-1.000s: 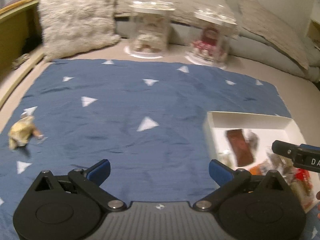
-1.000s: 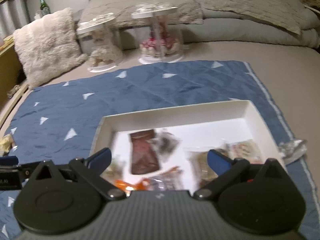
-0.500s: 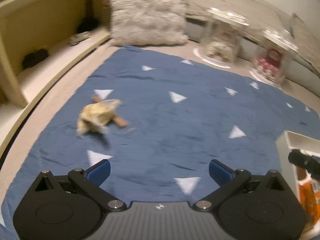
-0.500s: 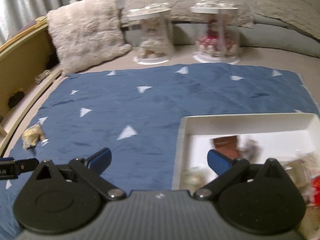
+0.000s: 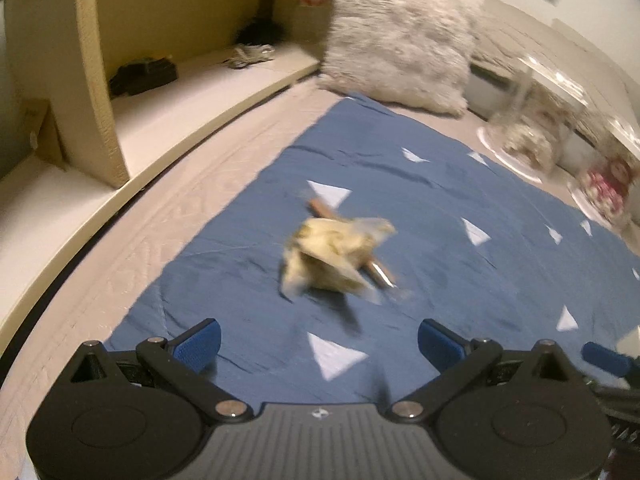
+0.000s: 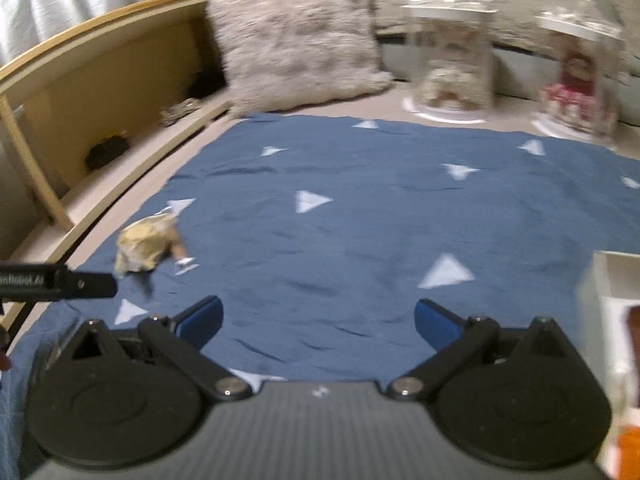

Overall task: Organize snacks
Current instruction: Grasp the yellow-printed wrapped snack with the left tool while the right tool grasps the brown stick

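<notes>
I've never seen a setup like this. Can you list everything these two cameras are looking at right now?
Crumpled yellowish snack packet: one, on the blue cloth, ahead of the left gripper.
Blue cloth with white triangles: one, spread over the beige bed.
Shaggy cream pillow: one, behind the cloth.
Clear plastic display cases: two, with blurred figurines inside, beside the pillow.
White tray: one, right edge, contents mostly cut off.
Wooden side shelf: one, left, holding dark clutter.
Left gripper: open, empty.
Right gripper: open, empty.

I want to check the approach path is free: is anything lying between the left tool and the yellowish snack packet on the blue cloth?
Only bare blue cloth separates the open left tool from the snack packet, as the left wrist view shows.
</notes>
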Demonstrator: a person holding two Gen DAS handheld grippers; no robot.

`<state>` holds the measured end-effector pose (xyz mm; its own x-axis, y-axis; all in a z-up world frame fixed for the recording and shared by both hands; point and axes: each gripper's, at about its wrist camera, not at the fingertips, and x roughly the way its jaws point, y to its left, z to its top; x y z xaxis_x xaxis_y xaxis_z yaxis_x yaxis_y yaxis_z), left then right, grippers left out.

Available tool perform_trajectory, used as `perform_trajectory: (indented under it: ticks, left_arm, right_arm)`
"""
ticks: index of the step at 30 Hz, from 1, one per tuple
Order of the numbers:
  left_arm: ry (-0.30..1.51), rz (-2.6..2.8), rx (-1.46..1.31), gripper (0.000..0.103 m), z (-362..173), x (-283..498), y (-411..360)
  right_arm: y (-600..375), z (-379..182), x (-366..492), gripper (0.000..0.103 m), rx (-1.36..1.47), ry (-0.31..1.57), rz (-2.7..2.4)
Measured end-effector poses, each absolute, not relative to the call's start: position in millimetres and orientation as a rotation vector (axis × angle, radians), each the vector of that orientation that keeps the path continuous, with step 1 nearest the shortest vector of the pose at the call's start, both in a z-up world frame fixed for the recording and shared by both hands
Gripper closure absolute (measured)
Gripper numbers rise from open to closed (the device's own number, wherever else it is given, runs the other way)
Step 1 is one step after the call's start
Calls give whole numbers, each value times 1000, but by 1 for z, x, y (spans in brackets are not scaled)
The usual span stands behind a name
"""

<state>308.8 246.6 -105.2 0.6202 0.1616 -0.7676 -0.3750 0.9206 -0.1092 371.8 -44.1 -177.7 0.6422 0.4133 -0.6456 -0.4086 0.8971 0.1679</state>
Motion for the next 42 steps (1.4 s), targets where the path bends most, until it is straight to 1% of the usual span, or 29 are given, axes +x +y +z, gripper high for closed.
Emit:
perform_trajectory:
  ticks: [8, 12, 14, 16, 17, 19, 23, 25, 28, 34, 41, 42]
  left_arm:
    - [810, 340, -392, 0, -121, 324, 283]
    - [761, 346, -438, 0, -122, 326, 296]
    - [735, 331, -465, 0, -122, 326, 302]
    - [716, 321, -479, 0, -122, 327, 306]
    - [707, 317, -483, 0, -122, 327, 308]
    - [695, 304, -486, 0, -122, 327, 310]
    - [679, 254, -495, 0, -126, 330, 309]
    - [689, 238, -473, 0, -128, 333, 305]
    - [696, 219, -430, 0, -130, 335, 299]
    - [700, 193, -399, 0, -133, 336, 292]
    - [718, 174, -378, 0, -137, 341, 290]
    - [719, 172, -377, 0, -137, 343, 289]
  right_arm:
    - [22, -189, 399, 1, -116, 692, 582]
    - [44, -195, 405, 8, -161, 669, 651]
    - [55, -199, 410, 14, -190, 667, 698]
    - [67, -205, 415, 25, -235, 658, 724]
    - [73, -207, 417, 28, -254, 659, 734]
    - [83, -210, 419, 42, -272, 653, 749]
    - [96, -216, 424, 53, -299, 628, 767]
    - [97, -217, 424, 78, -313, 627, 788]
    - [98, -216, 419, 81, -350, 628, 800]
    - [72, -215, 406, 82, -368, 653, 804]
    - [26, -214, 374, 82, -339, 758, 837]
    - [21, -215, 370, 80, -337, 784, 854]
